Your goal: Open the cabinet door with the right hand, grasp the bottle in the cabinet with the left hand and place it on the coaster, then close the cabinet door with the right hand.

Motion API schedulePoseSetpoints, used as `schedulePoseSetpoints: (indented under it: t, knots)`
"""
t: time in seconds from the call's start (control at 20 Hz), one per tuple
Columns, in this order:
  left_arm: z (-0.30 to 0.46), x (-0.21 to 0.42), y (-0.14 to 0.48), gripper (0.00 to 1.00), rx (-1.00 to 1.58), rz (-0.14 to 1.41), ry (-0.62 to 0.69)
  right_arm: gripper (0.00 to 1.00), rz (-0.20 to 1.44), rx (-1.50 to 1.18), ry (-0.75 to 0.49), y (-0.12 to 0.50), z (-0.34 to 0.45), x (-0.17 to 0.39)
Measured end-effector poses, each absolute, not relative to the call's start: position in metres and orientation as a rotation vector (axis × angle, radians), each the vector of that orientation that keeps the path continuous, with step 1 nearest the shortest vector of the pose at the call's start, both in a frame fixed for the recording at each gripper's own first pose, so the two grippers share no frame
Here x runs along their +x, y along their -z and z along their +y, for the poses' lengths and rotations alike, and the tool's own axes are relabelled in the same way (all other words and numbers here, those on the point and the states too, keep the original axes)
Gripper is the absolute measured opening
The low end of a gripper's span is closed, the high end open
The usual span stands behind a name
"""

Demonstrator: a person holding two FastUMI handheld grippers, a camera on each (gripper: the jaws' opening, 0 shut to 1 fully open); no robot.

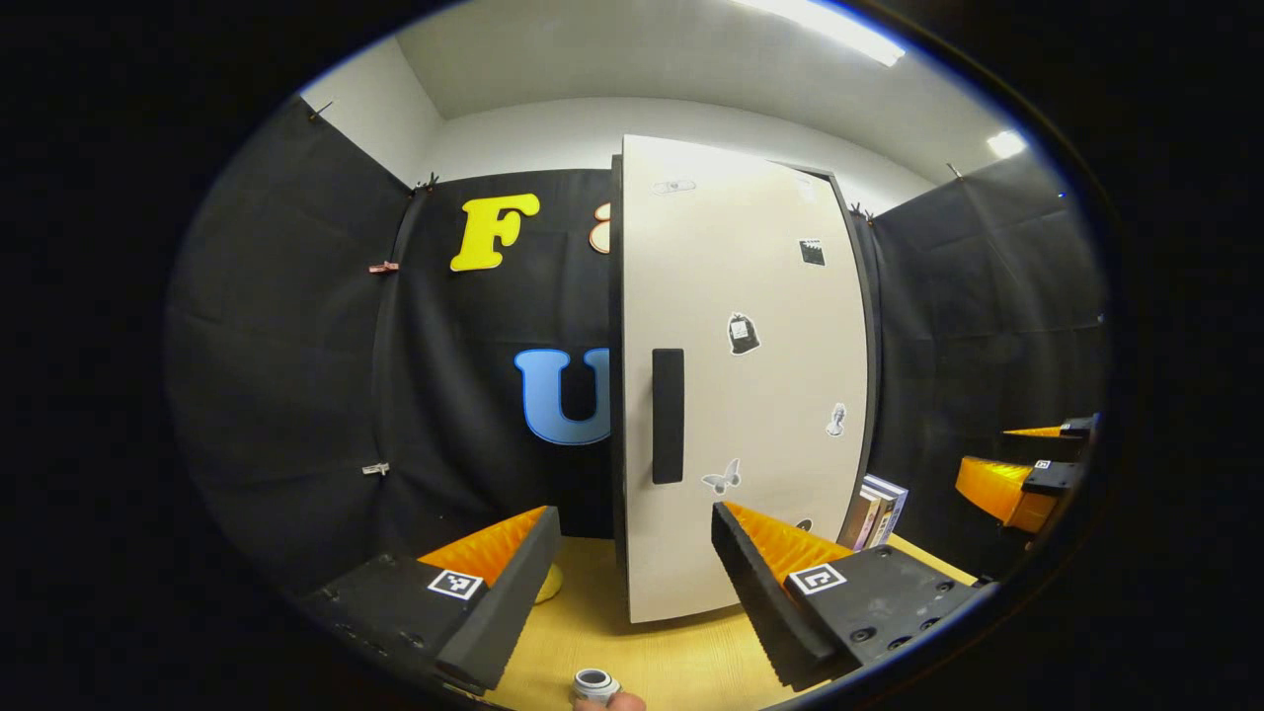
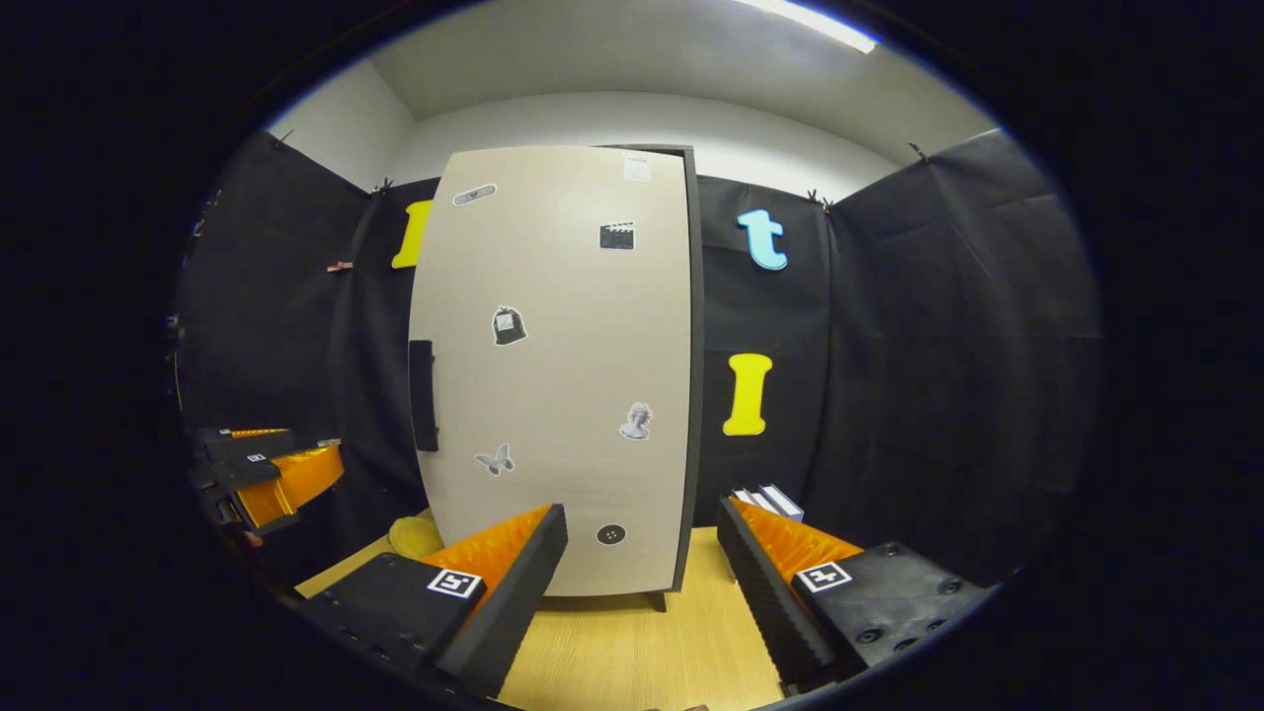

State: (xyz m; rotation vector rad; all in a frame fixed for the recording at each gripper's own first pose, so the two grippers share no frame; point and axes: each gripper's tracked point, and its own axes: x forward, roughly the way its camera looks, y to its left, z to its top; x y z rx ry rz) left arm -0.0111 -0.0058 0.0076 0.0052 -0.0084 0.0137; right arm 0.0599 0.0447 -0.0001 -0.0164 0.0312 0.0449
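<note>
The cabinet door (image 2: 553, 365) stood closed on the bench (image 2: 632, 642), its dark handle (image 2: 423, 395) running upright along the door's left edge. The right gripper (image 2: 642, 573) faced the door, fingers spread and empty, the handle up and left of them. The left gripper (image 1: 632, 592) hung released before the handle; the bottle presumably sat behind the door.

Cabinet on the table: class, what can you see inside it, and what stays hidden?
Nothing inside shows. The cabinet door is shut, with its dark handle at the left edge, so any contents are covered. Both grippers, left and right, hang open before it.
</note>
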Motion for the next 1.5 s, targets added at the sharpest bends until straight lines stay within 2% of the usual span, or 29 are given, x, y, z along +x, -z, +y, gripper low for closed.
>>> schedulePoseSetpoints:
  t: [1.5]
  knots:
    - [-0.017,-0.012,-0.002,0.96,0.032,-0.001,0.006,0.99,0.019,-0.011,0.0,-0.001,0.027,0.059]
